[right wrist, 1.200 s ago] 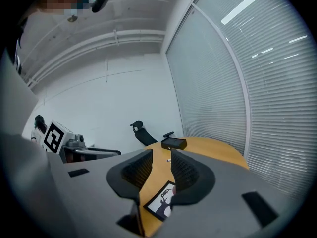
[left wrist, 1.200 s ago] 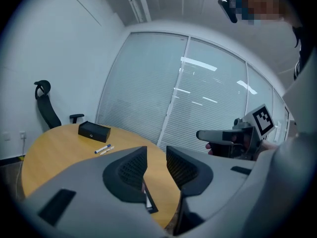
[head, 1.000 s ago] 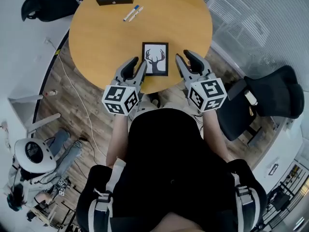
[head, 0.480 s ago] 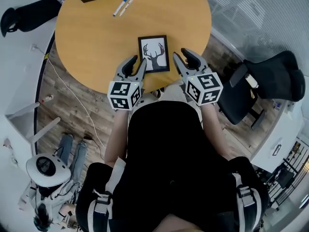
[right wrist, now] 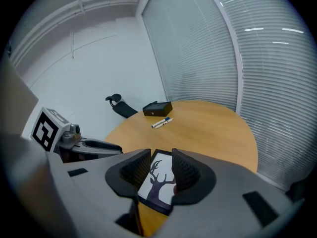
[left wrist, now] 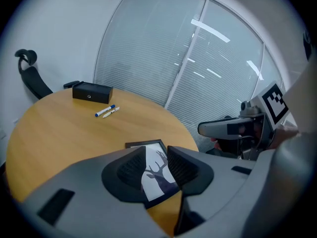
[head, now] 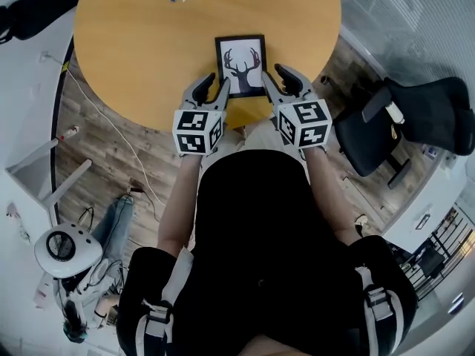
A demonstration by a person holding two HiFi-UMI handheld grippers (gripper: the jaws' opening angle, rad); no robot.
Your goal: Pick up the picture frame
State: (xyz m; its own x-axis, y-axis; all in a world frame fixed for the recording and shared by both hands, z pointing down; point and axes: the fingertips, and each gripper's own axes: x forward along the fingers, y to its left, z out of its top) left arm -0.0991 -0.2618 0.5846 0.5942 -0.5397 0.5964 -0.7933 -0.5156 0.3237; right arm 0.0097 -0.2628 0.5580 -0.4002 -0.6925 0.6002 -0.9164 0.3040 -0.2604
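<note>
The picture frame [head: 242,66], black-edged with a dark deer silhouette on white, lies flat on the round wooden table [head: 133,43] near its front edge. My left gripper [head: 210,89] hovers at the frame's near left corner, my right gripper [head: 278,76] at its near right side. Both stand open, their jaws have just been opening, and nothing is between them. In the left gripper view the frame [left wrist: 153,168] shows through the gap of the left gripper [left wrist: 157,155]. In the right gripper view the frame [right wrist: 161,181] lies below the right gripper [right wrist: 161,163].
A black box [left wrist: 92,91] and two markers [left wrist: 106,111] lie at the far side of the table. A black office chair [head: 415,121] stands right of the table. Window blinds [left wrist: 198,68] close off the far side. A cable [head: 111,132] runs over the wood floor at left.
Both grippers have come down and forward, closer to the frame's near edge and to each other. Their jaws stand a little wider. The frame has not moved on the table.
</note>
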